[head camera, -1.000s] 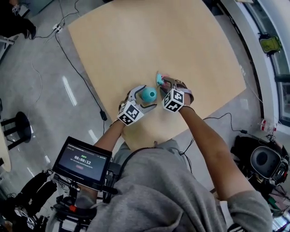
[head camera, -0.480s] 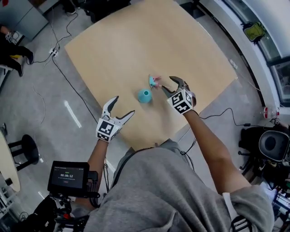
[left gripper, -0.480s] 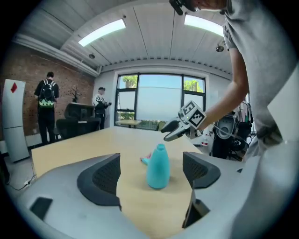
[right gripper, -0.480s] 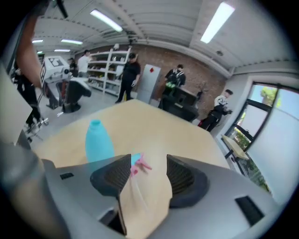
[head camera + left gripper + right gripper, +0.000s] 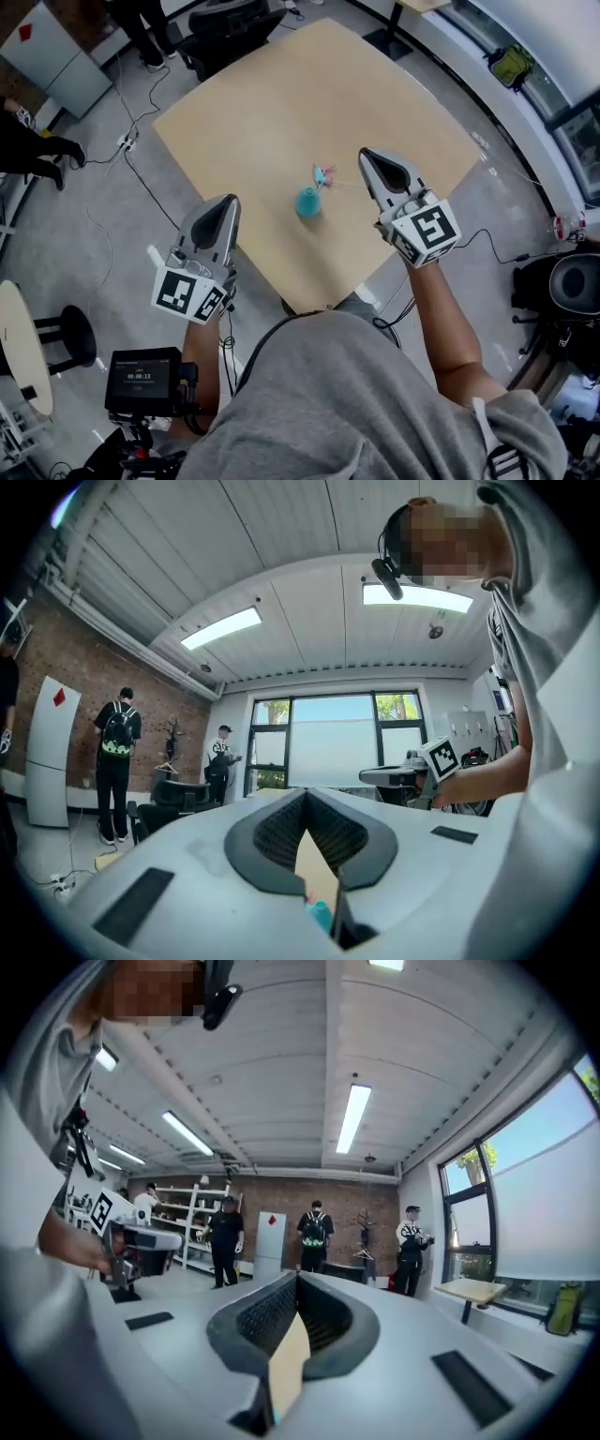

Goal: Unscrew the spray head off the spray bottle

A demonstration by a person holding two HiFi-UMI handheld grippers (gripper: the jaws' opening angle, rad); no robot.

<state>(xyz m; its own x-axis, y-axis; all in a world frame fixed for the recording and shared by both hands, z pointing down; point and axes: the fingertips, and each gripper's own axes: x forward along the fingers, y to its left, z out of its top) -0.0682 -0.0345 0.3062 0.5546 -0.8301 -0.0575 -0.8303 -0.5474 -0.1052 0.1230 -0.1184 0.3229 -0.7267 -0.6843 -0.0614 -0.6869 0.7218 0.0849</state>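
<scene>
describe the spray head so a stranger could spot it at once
Start at the big wooden table and find the teal bottle standing near its middle. The spray head lies on the tabletop just beyond it, slightly to the right. It is the smaller piece, teal with a pink part, lying down rather than upright.

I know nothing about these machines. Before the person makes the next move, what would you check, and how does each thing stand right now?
1. Spray head off the bottle: ok, lying beside it on the table.
2. Bottle upright: ok, it seems so.
3. Left tool empty: ok, jaws just closed on nothing.
4. Right tool empty: ok, jaws just closed on nothing.
5. No liquid spilled: cannot tell.
</scene>
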